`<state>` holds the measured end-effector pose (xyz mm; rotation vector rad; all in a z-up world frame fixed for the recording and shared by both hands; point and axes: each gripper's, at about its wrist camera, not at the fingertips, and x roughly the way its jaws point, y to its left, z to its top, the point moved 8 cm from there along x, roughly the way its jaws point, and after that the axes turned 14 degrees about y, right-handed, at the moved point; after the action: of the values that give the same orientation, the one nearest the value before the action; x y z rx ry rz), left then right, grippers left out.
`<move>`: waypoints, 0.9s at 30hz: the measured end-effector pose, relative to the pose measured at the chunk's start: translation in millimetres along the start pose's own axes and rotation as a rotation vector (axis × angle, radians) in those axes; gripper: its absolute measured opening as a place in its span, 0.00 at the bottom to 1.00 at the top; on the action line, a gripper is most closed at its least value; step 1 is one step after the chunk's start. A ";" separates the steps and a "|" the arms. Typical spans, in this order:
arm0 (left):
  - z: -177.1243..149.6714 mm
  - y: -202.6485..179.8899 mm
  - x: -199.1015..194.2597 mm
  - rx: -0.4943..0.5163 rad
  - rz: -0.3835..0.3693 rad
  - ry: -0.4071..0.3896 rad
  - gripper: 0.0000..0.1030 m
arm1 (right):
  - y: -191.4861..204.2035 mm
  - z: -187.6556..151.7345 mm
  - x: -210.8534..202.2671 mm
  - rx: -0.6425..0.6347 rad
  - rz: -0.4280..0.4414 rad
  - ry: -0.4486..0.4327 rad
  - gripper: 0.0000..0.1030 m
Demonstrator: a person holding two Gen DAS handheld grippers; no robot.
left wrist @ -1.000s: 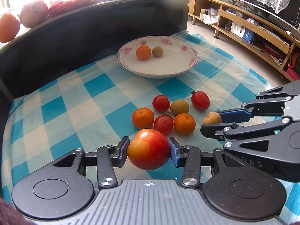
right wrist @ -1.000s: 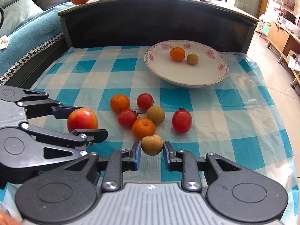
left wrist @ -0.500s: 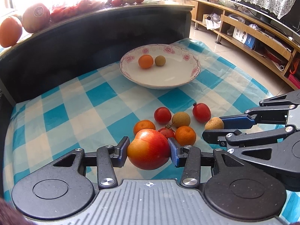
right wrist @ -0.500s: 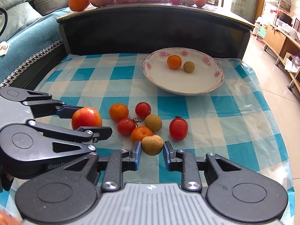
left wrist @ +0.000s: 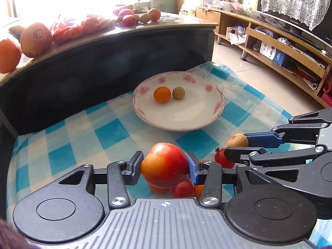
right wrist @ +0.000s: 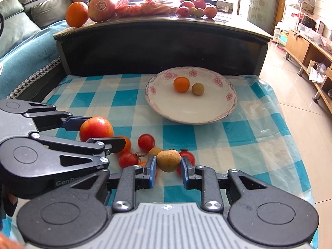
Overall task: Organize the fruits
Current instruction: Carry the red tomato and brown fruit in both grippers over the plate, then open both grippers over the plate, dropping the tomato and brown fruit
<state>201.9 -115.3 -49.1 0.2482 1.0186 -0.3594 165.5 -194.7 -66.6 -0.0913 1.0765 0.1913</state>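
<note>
Right now my left gripper (left wrist: pixel 165 171) is clamped on a red-and-yellow apple (left wrist: pixel 164 165), its blue pads pressing both sides, and the fruit hangs clear above the checked cloth (left wrist: pixel 108 132). My right gripper (right wrist: pixel 168 166) is pinched onto a small tan longan (right wrist: pixel 168 160), also lifted off the cloth. From the right wrist view I see the left tool at the left side with the apple (right wrist: pixel 96 128) between its fingers; from the left wrist view the right tool sits at the right side with the longan (left wrist: pixel 237 140) at its tips.

Ahead of both tools, toward the far edge of the cloth, stands a white plate (right wrist: pixel 207 116) with pink flowers on its rim. An orange mandarin (right wrist: pixel 181 84) and a second longan (right wrist: pixel 198 89) lie in it, just beside each other.

Beneath and between the grippers, near the cloth's near edge, loose fruit remains: a cherry tomato (right wrist: pixel 146 142), another tomato with a stem (right wrist: pixel 128 160), a mandarin (right wrist: pixel 125 145) partly hidden behind the left tool's finger, and another longan (right wrist: pixel 155 151) behind my right tool's left pad. A red tomato (right wrist: pixel 189 157) peeks out behind the right pad.

Beyond the cloth rises a dark ledge (right wrist: pixel 161 23) carrying more fruit.
</note>
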 end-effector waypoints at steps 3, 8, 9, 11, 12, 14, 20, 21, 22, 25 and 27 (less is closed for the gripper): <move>12.6 0.6 3.5 -0.002 0.001 -0.011 0.51 | -5.6 9.5 -0.1 0.005 -0.010 -0.011 0.29; 32.0 3.4 14.1 -0.007 0.003 -0.018 0.51 | -17.6 29.5 2.6 0.014 -0.023 -0.026 0.29; 35.4 4.0 16.6 -0.009 0.001 -0.017 0.51 | -19.7 33.6 4.2 0.013 -0.027 -0.027 0.29; 42.1 5.0 21.7 -0.010 -0.001 -0.017 0.51 | -24.1 41.5 8.0 0.013 -0.033 -0.029 0.29; 44.8 5.2 24.4 -0.009 0.000 -0.017 0.51 | -26.1 44.8 9.9 0.013 -0.034 -0.030 0.29; 49.7 5.9 30.0 -0.009 0.002 -0.015 0.51 | -30.6 51.2 14.0 0.013 -0.038 -0.031 0.29; 61.8 8.5 45.0 -0.015 0.004 -0.005 0.51 | -41.5 65.9 28.0 0.005 -0.045 -0.026 0.29; 63.1 8.9 47.1 -0.016 0.004 -0.003 0.51 | -42.7 68.1 30.5 0.003 -0.045 -0.026 0.29; 64.1 9.3 49.1 -0.016 0.005 -0.001 0.51 | -44.1 69.9 32.8 0.001 -0.045 -0.024 0.29; 67.4 10.9 55.9 -0.017 0.007 0.008 0.51 | -48.3 75.2 39.9 -0.005 -0.044 -0.021 0.29; 68.3 11.7 60.2 -0.017 0.010 0.013 0.51 | -50.0 77.7 44.5 -0.011 -0.046 -0.019 0.29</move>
<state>288.6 -140.2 -66.1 0.2405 1.0330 -0.3405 263.2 -225.8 -70.0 -0.1241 1.0533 0.1569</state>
